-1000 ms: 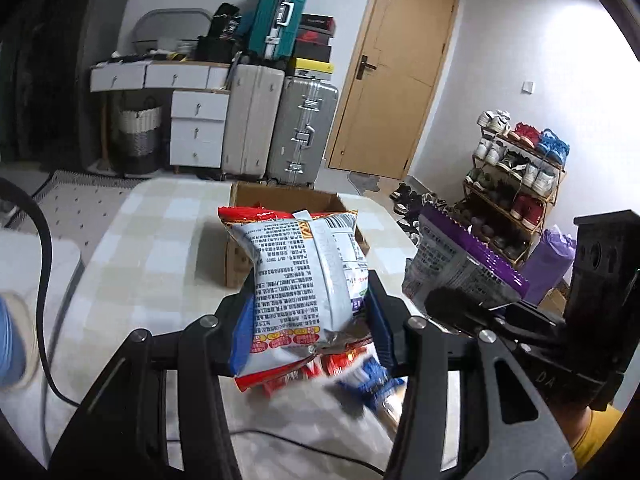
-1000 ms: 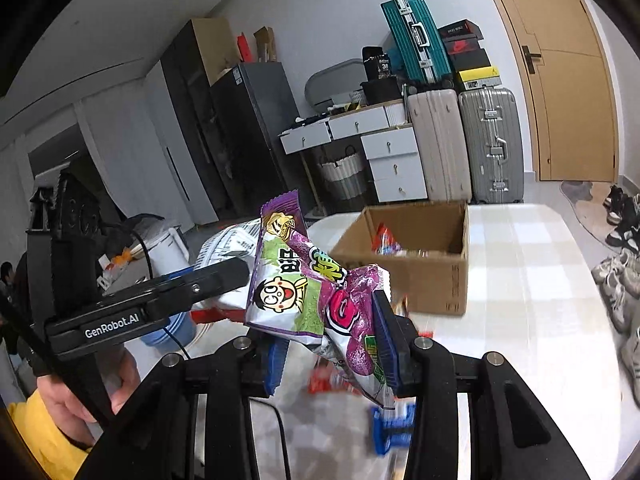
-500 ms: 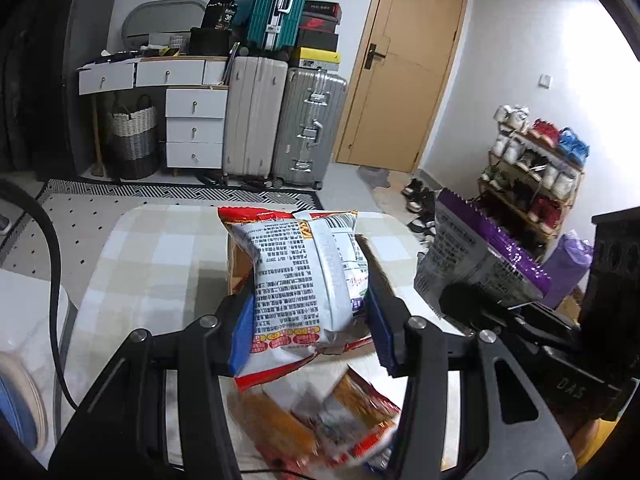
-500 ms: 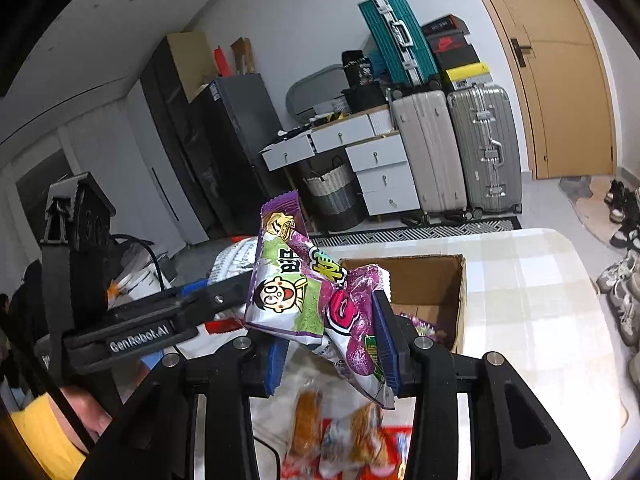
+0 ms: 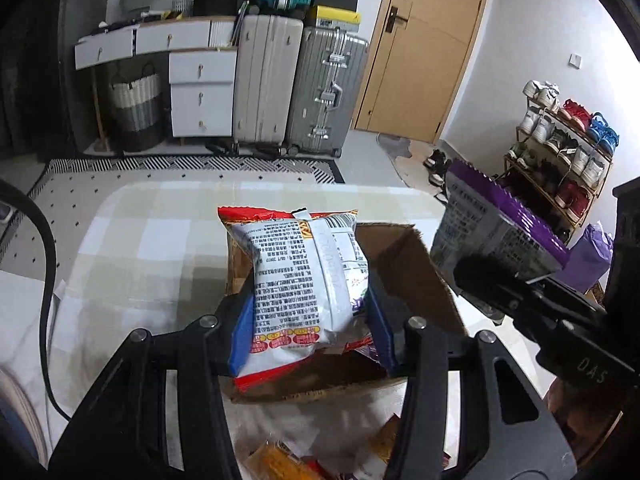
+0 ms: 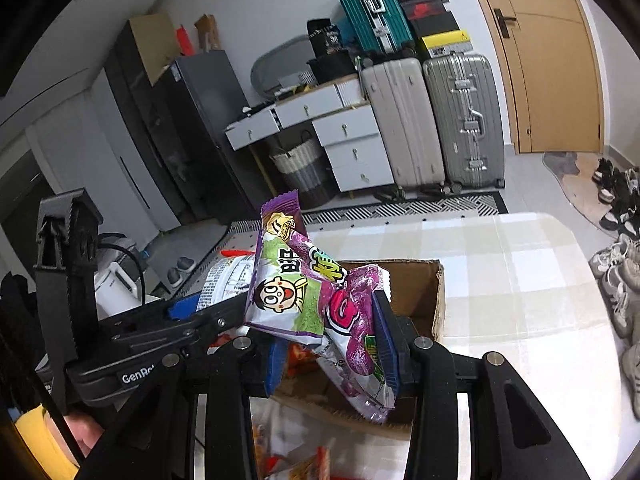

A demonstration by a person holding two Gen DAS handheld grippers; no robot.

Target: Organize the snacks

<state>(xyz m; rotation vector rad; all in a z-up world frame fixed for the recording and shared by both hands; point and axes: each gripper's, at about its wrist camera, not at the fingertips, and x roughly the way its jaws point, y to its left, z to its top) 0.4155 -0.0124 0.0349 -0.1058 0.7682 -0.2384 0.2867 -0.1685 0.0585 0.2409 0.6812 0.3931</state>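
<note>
Left wrist view: the left gripper (image 5: 310, 330) clamps a silver-and-red snack bag (image 5: 304, 280) above the cardboard box (image 5: 416, 276). Right wrist view: the right gripper (image 6: 334, 350) pinches a purple snack bag (image 6: 316, 300) over the box's near edge; released here, it could catch the rim and fall outside.

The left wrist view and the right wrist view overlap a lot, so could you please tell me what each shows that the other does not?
Only the left wrist view shows the shoe rack and the red-and-silver bag's printed back. Only the right wrist view shows the purple bag's cartoon front and the dark cabinet. Both show the box, suitcases, door, and each claw shut on a bag.
</note>
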